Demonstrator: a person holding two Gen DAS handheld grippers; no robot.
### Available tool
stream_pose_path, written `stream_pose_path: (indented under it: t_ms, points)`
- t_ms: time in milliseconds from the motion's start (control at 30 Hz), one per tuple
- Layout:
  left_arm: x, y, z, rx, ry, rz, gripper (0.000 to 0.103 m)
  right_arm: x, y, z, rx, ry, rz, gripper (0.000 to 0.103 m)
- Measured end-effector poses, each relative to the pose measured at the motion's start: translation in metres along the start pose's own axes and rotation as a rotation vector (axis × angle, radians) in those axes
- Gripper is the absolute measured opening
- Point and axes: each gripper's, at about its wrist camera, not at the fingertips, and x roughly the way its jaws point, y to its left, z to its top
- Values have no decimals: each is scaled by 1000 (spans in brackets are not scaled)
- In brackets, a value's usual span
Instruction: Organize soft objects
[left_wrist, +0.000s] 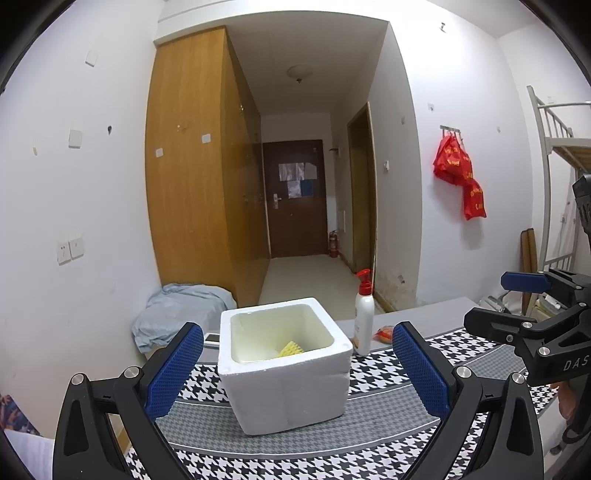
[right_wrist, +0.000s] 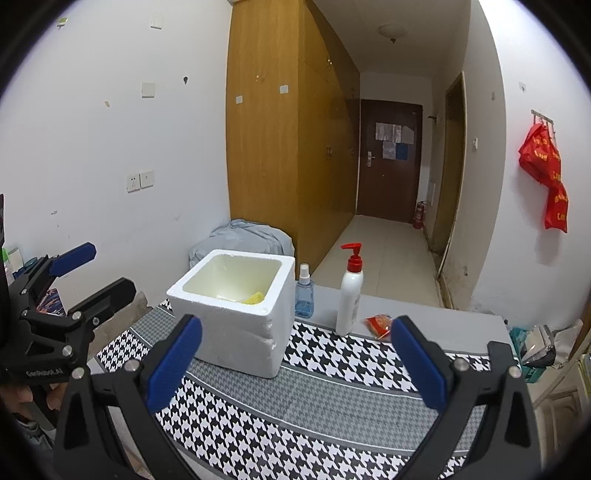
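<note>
Where the white foam box (left_wrist: 284, 365) stands at lower centre of the left wrist view, one yellow ridged soft item (left_wrist: 291, 348) lies on its floor, toward the right inner corner; part of it is hidden by the wall.

- Foam box: one; square, thick-walled, open-topped, cream inside, with a crack line across the side seen from the right wrist.
- Cloth (right_wrist: 314, 398): one; houndstooth, black-and-white bands alternating with finer grey ones, under the box.
- Pump bottle (right_wrist: 350, 295): one; white, red pump, upright, right of the box.
- Spray bottle (right_wrist: 304, 291): one; clear blue, upright, just beside the box.
- Red packet (right_wrist: 378, 325): one; crinkled, lying flat right of the pump bottle.
- Left gripper (left_wrist: 297, 369): one; blue textured pads, black frame, jaws spread wide, holding nothing.
- Right gripper (right_wrist: 295, 365): one; same make, jaws spread wide, holding nothing.
- Red bags (left_wrist: 460, 173): hanging on the wall at right; count unclear.
</note>
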Motion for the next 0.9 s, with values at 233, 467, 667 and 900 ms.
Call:
stream_pose_path:
  t_ms: [233, 467, 667, 900]
  points:
    - [-13, -4, -3, 5, -15, 3, 102, -13, 3, -6, -2, -13, -4, 103]
    - [-29, -11, -6, 13, -38, -4, 102, -27, 6, -13, -4, -26, -8, 103]
    - [-43, -18, -10, 24, -48, -8, 102, -43, 10, -23, -5, -44, -6, 103]
    - [-63, -22, -22, 27, -59, 1, 102, -60, 14, -40, 6, -75, 1, 103]
